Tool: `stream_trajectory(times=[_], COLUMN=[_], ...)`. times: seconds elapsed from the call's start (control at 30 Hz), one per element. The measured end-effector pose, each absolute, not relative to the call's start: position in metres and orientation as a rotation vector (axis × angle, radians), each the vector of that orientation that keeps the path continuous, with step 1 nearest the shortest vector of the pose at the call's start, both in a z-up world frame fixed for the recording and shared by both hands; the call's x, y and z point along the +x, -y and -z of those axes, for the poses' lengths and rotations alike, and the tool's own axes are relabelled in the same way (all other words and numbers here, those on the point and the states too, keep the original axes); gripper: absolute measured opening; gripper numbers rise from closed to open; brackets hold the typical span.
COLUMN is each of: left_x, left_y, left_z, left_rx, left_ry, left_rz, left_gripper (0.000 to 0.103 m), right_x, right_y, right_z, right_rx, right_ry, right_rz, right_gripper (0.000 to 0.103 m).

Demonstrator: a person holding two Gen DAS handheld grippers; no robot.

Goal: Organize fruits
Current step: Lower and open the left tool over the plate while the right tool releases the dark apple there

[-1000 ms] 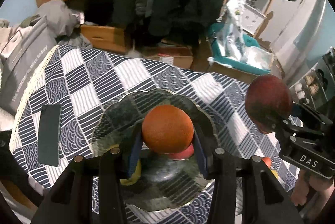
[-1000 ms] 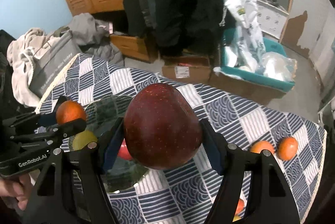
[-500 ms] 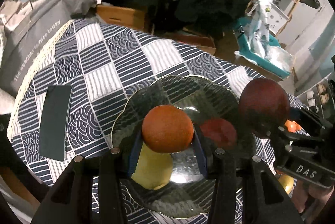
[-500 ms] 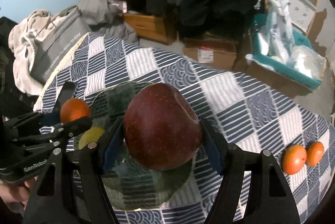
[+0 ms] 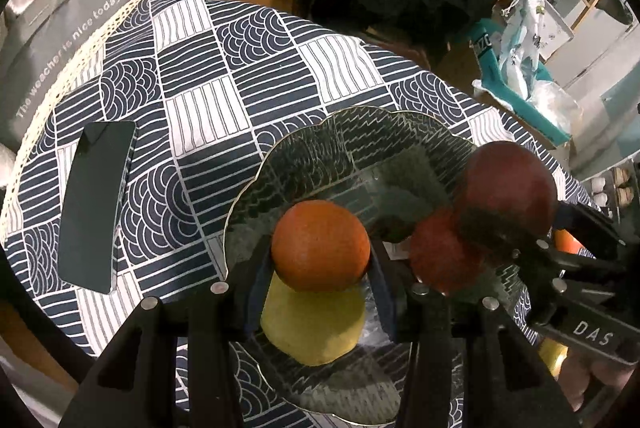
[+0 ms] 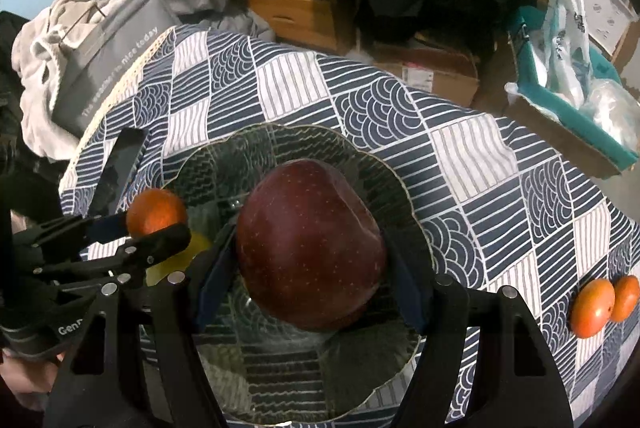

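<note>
Two grippers are working over the glass plate [image 5: 304,156] at the middle of the patterned tablecloth [image 5: 208,76].

The left gripper [image 5: 320,268] is clamping an orange [image 5: 320,245] between its blue pads and is holding it above the near-left part of the plate. In the right wrist view the same gripper [image 6: 160,228] is showing at the plate's left rim with the orange [image 6: 156,212] in its jaws.

The right gripper [image 6: 310,268] is clamping a dark red apple [image 6: 310,248] and is holding it over the plate's centre. In the left wrist view this gripper [image 5: 516,224] is entering from the plate's right side with the apple [image 5: 508,188].

Inside the plate, a yellow fruit [image 5: 314,324] is lying at the near side, directly under the held orange, and a red fruit [image 5: 440,252] is lying to its right, partly covered by the apple. Whether these two are touching cannot be told.

To the right of the plate, well apart from it, two small orange fruits [image 6: 604,302] are lying side by side on the cloth, touching each other. To the left of the plate, a dark phone [image 5: 98,200] is lying flat on the cloth. Beyond the cloth's far-left edge, a grey bag [image 5: 60,16] is standing.
</note>
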State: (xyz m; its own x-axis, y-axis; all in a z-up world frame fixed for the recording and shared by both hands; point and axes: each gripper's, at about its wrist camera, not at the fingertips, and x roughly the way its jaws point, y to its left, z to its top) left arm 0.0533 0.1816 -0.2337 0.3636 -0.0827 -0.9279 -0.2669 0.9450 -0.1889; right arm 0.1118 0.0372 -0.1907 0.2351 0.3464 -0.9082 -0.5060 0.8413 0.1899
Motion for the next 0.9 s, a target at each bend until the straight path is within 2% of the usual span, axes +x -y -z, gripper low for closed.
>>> stream_trajectory(times=[0.3,0.47,0.9], left_x=[0.0564,0.0559,0.0539], left_y=[-0.1826,-0.1803,-0.1782], left_z=[0.2374,0.2390,0.2338], left_rx=[-0.342,-0.338,-0.343], left_ry=[-1.213,-1.222,-1.217], left_rz=[-0.120,-0.122,-0.120], left_gripper=[0.049,0.061,0.062], right_x=[0.1158,0.1151,0.1137], right_y=[-0.0400,-0.0418,-0.0359], right_z=[0.1926,0.1920,0.1854], right_rx=[-0.130,-0.144,-0.124], right_ry=[-1.234,-1.230,-1.221], right_rz=[-0.620,-0.617,-0.621], right_gripper=[0.072,0.074,0.074])
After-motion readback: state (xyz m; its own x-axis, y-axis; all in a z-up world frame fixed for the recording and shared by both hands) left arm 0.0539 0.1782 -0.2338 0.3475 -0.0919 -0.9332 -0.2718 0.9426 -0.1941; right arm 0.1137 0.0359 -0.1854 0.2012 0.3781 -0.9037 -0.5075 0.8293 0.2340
